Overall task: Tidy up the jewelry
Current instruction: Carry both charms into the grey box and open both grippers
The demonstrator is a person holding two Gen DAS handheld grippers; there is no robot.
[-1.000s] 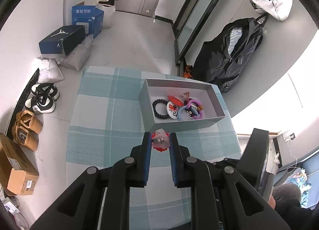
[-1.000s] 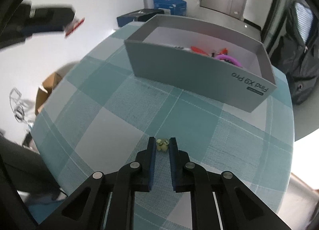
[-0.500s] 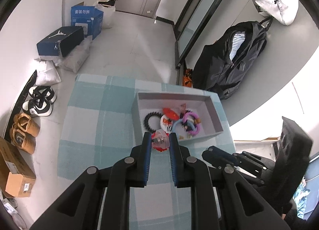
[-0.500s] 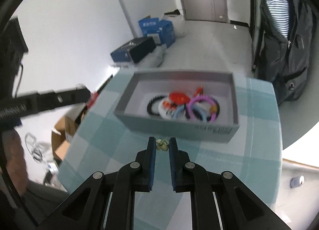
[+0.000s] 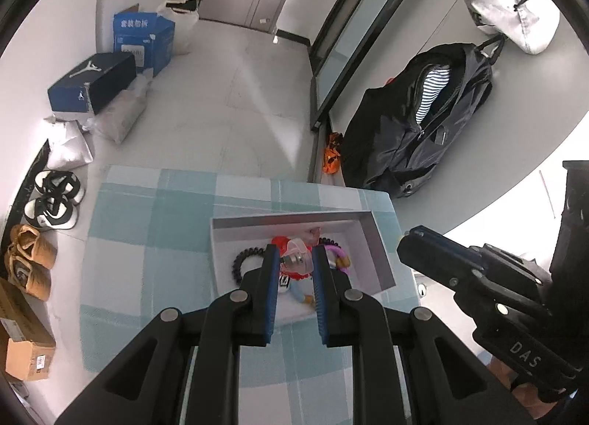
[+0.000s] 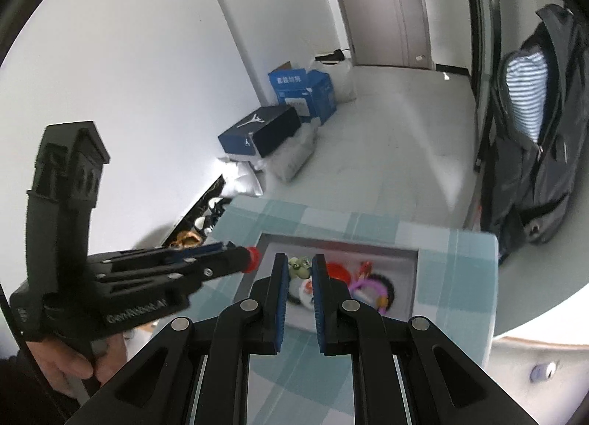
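Your left gripper (image 5: 294, 263) is pinched on a pink-and-red trinket (image 5: 296, 259), held between the blue pads (image 5: 271, 277) directly above the open grey box (image 5: 371, 244). Your right gripper (image 6: 299, 270) is pinched on a small green charm (image 6: 299, 266), also held over the box (image 6: 414, 288), at its near left part in the right wrist view.

The box sits on the teal-and-white checked tablecloth (image 5: 147, 241), toward the table's far right corner in the left wrist view. Inside it lie a black beaded bracelet (image 5: 241, 263), a purple ring-shaped piece (image 5: 340, 253) and red items (image 6: 337, 270), touching one another in a loose heap.

Each gripper shows in the other's camera: the right one (image 5: 408, 244) enters from the right edge of the left wrist view, just beside the box's right wall; the left one (image 6: 250, 257) reaches in from the left, the trinket's red end (image 6: 253, 258) at its tip. A hand (image 6: 73, 366) grips its handle.
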